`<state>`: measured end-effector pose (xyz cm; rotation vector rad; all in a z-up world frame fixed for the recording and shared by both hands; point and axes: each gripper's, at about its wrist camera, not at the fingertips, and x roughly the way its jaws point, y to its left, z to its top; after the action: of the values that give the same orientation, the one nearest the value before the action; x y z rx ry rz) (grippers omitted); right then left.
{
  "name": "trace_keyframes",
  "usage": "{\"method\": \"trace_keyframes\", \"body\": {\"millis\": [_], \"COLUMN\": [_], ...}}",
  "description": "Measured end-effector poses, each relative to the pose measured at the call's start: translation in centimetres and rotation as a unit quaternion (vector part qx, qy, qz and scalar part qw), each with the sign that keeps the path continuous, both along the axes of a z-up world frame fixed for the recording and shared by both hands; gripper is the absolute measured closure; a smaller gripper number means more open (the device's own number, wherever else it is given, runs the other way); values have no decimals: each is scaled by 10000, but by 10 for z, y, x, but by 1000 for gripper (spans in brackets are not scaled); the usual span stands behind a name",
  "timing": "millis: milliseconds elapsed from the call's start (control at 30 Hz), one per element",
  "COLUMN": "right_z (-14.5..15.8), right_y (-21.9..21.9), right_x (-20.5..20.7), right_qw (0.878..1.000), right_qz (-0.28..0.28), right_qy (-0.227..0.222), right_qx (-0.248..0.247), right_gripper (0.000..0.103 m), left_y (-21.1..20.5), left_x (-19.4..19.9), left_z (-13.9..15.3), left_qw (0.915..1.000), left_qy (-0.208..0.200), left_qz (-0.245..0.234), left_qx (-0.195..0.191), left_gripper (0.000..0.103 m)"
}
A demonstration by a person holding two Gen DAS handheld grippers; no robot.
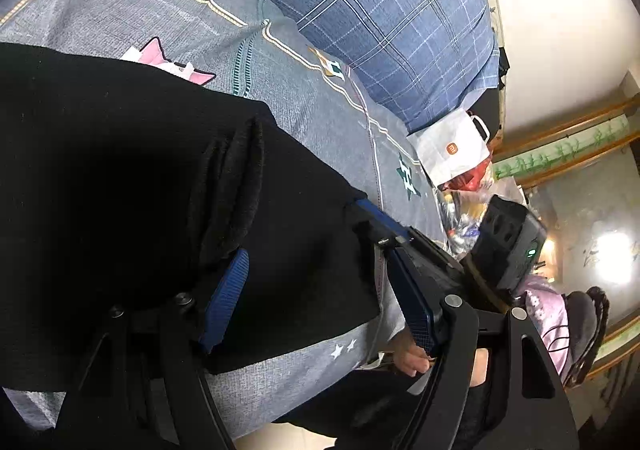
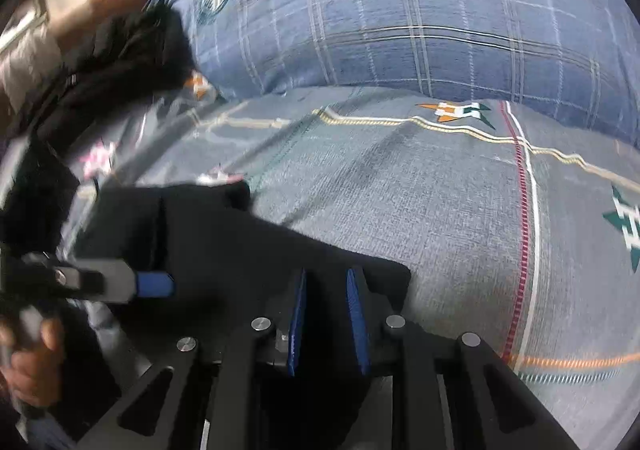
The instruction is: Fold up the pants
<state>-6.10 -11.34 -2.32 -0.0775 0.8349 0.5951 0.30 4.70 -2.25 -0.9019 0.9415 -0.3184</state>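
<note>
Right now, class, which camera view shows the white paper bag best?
The left wrist view: the white paper bag lies past the bed's edge beside the plaid quilt, its handle and orange logo clear. The right wrist view shows no bag, only bedding and black pants.

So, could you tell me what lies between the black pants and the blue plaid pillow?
Only bare grey patterned bedsheet separates the black pants from the blue plaid pillow, seen in the right wrist view.

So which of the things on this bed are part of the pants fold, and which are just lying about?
In the job:
- black pants
- left gripper, fingers spread over the fabric
- right gripper, pinching the pants' edge

Lying about:
- blue plaid quilt
- white paper bag
- grey patterned bedsheet, only the work surface
</note>
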Motion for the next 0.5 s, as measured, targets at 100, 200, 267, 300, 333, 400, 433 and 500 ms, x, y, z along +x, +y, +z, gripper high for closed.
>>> {"method": "trace_keyframes", "body": {"millis": [100, 200, 267, 300, 333, 400, 433, 500], "right_z": [20, 27, 14, 1, -8, -3, 1, 13], "right_y": [-1, 19, 42, 52, 56, 57, 58, 58], "right_x": [-7, -9, -4, 1, 7, 12, 11, 5], "right_qw": [9978, 9958, 9970, 9972, 9975, 9976, 9970, 9944], "right_qz": [-3, 335, 633, 732, 692, 682, 756, 936], "right_qy": [-462, -683, -402, -153, 14, -24, -130, -491], "right_qx": [467, 505, 204, -83, -170, -79, -84, 96], "right_gripper": [83, 83, 83, 83, 83, 83, 83, 83], "left_y": [-2, -7, -9, -9, -9, -7, -5, -4], "left_x": [-3, -14, -20, -23, -27, -29, -31, -37], "left_z": [5, 7, 0, 0, 2, 1, 0, 0], "left_qw": [9999, 9997, 9995, 9994, 9997, 9999, 9999, 9999], "left_qy": [-78, -59, 153, 149, 32, 52, 72, 70], "left_qz": [-26, -104, -103, -71, -33, 22, 65, 107], "left_qx": [65, 204, 257, 297, 231, 149, 62, 58], "left_gripper": [31, 30, 35, 34, 32, 32, 32, 32]}}
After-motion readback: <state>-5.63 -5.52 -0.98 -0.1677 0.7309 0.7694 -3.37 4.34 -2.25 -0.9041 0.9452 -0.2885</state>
